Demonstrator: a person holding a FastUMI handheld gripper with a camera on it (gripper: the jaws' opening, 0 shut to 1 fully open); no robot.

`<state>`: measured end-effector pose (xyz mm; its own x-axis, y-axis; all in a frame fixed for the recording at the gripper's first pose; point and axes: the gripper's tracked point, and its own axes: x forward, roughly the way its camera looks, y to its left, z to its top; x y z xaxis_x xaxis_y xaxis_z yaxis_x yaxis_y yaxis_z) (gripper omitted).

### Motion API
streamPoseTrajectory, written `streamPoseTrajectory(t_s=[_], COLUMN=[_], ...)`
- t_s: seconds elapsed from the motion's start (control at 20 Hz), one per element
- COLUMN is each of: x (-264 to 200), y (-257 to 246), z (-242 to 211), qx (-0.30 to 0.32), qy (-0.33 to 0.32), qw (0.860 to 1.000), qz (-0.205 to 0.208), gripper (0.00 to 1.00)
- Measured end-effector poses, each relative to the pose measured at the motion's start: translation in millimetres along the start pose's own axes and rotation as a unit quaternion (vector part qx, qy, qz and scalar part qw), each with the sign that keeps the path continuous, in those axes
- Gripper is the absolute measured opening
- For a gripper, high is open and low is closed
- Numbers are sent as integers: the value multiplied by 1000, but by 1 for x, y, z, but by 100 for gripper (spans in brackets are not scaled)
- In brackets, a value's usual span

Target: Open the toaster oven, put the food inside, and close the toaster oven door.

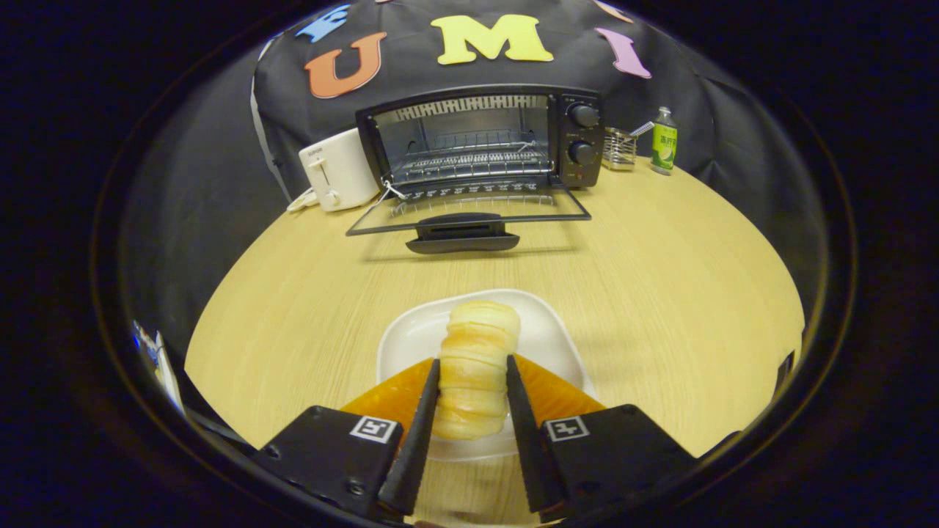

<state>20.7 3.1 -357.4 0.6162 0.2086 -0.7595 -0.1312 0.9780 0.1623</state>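
A pale golden bread roll [473,359] lies lengthwise on a white plate [546,330] on the wooden table. My gripper [472,367] is shut on the roll, one finger pressing each long side, and the roll's far end sticks out beyond the fingertips. Whether the roll still rests on the plate or hangs just above it I cannot tell. Beyond the plate stands the black toaster oven [484,139] with its glass door [469,213] folded down flat onto the table, handle toward me. Its wire rack [469,163] inside is bare.
A white toaster [336,172] stands left of the oven, touching its side. Right of the oven are a small wire basket [620,149] and a green-labelled bottle [664,141]. Bare wooden table [660,279] lies between the plate and the oven door.
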Motion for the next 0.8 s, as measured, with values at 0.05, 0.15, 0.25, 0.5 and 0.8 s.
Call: streamPoseTrajectory(t_s=[0.05, 0.15, 0.25, 0.5, 0.8], x=[0, -4, -14, -38, 6], y=[0, 1, 1, 6, 6], z=[0, 4, 17, 94, 189], qx=[7, 21, 36, 67, 132], qy=[-2, -3, -16, -79, -109], qw=[1000, 1000, 999, 994, 985], qz=[2, 13, 19, 36, 37], gripper=[55, 46, 42, 41, 41])
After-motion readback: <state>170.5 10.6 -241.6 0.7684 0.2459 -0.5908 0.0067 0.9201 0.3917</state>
